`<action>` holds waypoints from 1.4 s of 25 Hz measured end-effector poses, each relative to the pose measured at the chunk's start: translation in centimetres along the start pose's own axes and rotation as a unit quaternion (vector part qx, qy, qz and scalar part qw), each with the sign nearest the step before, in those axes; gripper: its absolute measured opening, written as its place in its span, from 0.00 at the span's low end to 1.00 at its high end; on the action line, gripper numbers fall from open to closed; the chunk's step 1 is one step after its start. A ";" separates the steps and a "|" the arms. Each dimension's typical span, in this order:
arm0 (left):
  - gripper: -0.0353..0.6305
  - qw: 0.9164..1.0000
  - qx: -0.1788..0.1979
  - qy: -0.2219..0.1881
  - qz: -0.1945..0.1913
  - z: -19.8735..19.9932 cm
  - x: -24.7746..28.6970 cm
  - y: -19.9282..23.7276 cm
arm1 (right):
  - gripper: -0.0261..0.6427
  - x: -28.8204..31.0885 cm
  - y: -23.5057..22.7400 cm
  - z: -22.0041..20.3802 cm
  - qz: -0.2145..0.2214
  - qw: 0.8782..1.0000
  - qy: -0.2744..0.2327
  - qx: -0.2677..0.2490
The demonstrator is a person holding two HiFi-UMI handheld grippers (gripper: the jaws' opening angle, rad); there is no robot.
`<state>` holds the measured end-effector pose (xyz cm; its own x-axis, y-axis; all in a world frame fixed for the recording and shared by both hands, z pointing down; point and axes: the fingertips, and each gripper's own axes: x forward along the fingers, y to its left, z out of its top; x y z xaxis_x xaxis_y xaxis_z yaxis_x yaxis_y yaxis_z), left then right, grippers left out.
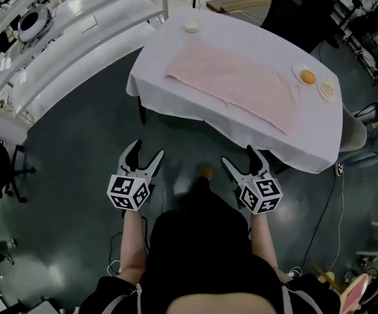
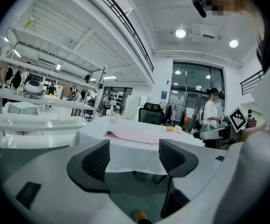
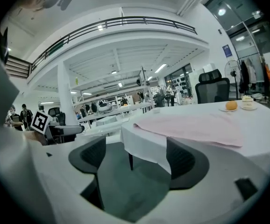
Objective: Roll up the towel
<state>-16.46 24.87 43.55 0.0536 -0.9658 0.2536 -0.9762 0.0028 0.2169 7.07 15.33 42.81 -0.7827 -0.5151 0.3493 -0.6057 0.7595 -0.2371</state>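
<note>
We hold our left gripper [image 1: 147,150] low over the floor, short of the table [image 1: 151,84], its jaws spread with nothing between them. The pink towel [image 1: 231,87] lies flat and unrolled on the tablecloth, well apart from both grippers. Our right gripper [image 1: 239,156] is likewise spread wide and empty. No rolling is done yet; we judge the whole job lies ahead.

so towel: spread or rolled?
Spread. The pink towel lies flat on the table, no rolled end; left gripper and right gripper are open, short of it.
</note>
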 end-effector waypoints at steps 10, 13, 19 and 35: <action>0.56 1.000 0.007 -0.010 0.001 5.6 12.4 1.5 | 0.66 8.2 -9.1 6.4 0.004 1.000 -0.004 0.002; 0.56 1.000 0.007 -0.010 0.001 6.3 15.6 1.8 | 0.66 10.2 -11.5 7.5 0.007 1.000 -0.007 0.007; 0.56 1.000 0.015 -0.011 0.006 8.0 21.2 2.6 | 0.66 13.8 -16.0 9.3 0.017 1.000 -0.005 0.004; 0.56 0.996 0.057 0.070 -0.025 5.6 26.4 5.6 | 0.59 13.5 -21.6 5.0 -0.010 0.998 0.039 0.050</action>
<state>-21.71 -2.02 46.17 0.1231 -0.9181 0.3768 -0.9887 -0.0805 0.1267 8.84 -10.02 48.12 -0.7594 -0.4939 0.4236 -0.6352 0.7038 -0.3181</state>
